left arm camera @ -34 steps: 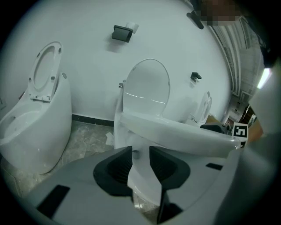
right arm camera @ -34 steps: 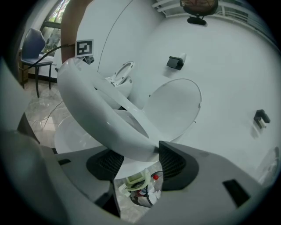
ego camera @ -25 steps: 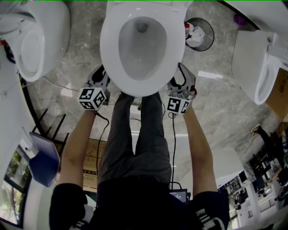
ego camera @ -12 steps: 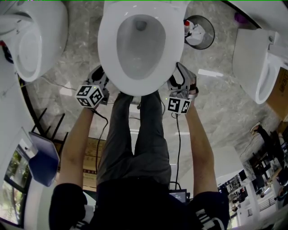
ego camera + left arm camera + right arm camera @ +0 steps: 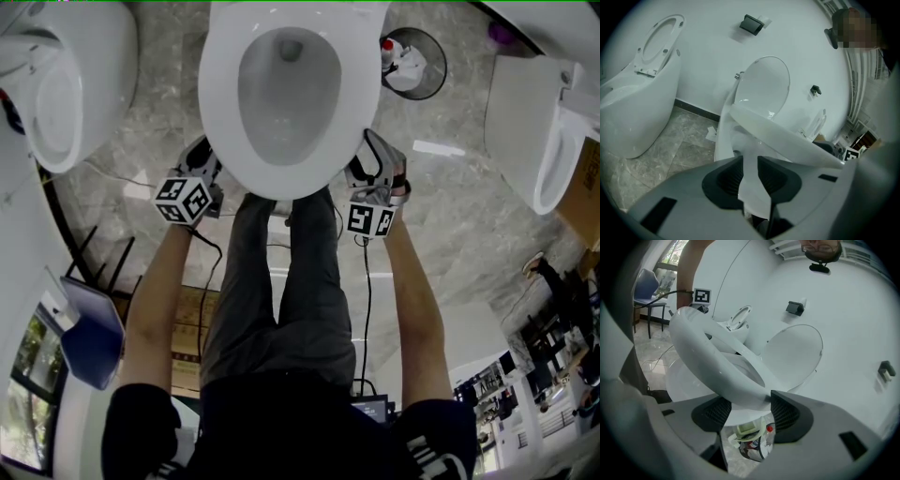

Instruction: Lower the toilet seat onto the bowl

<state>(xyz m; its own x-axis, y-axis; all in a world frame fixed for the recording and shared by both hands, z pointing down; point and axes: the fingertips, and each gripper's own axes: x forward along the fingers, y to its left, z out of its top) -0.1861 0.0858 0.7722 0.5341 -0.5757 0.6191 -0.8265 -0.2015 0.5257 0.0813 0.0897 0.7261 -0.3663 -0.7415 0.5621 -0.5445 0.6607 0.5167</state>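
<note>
Head view: a white toilet stands on the marble floor (image 5: 141, 141) in front of the person, whose two arms reach to either side of it. The seat (image 5: 217, 94) lies over the bowl from this angle, with the left tool (image 5: 211, 159) at its left edge and the right tool (image 5: 366, 161) at its right edge.

Left gripper view: the left tool (image 5: 750, 168) is clamped on the thin edge of the seat (image 5: 787, 140), its dark pads (image 5: 726, 180) pressed on both faces. The seat slants, lifted off the bowl (image 5: 723, 138), and the lid (image 5: 764, 86) stands upright behind it.

Right gripper view: the right tool (image 5: 750, 404) grips the seat's (image 5: 708, 352) thick rim, jaws standing wide and touching it on both sides. The seat tilts above the bowl (image 5: 675, 380), clear of the lid (image 5: 797, 352).

A bin (image 5: 427, 84) sits just beside the toilet.
</note>
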